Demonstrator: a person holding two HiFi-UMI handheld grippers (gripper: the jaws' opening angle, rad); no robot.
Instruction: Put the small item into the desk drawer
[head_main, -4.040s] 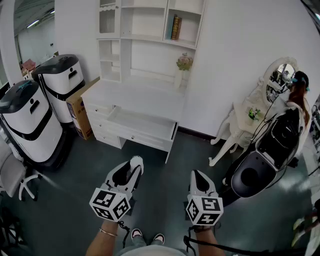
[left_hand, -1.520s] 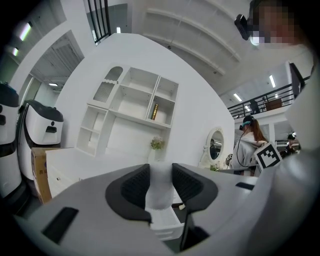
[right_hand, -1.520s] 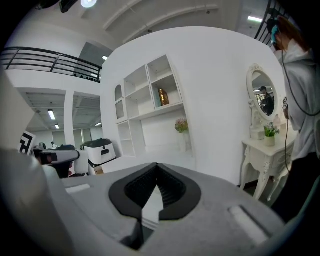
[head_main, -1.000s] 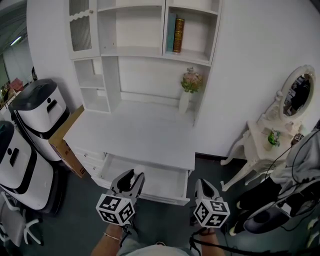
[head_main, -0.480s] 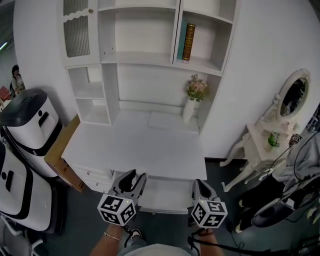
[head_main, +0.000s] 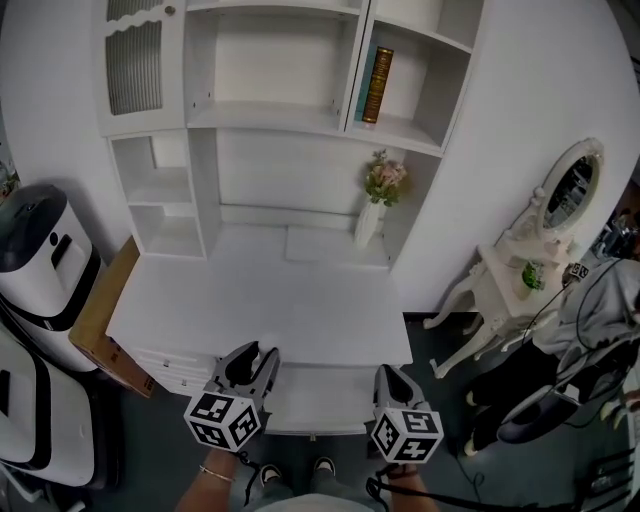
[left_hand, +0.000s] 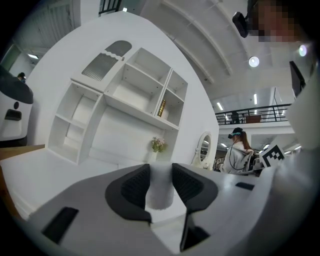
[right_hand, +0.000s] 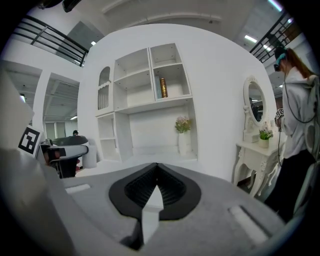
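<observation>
A small white cylinder-shaped item sits between the dark pads of my left gripper, which is shut on it. In the head view the left gripper hovers at the front edge of the white desk, over the left part of the open drawer. My right gripper hangs beside it over the drawer's right end. In the right gripper view its jaws are shut with nothing between them. Both grippers hide much of the drawer.
A vase of flowers stands at the back right of the desk, and a book on the shelf above. White machines and a cardboard box flank the desk's left. A small mirrored side table stands to the right.
The view has closed in on the desk, and both grippers have come from the floor in front to the open drawer. The left gripper still holds the white item.
</observation>
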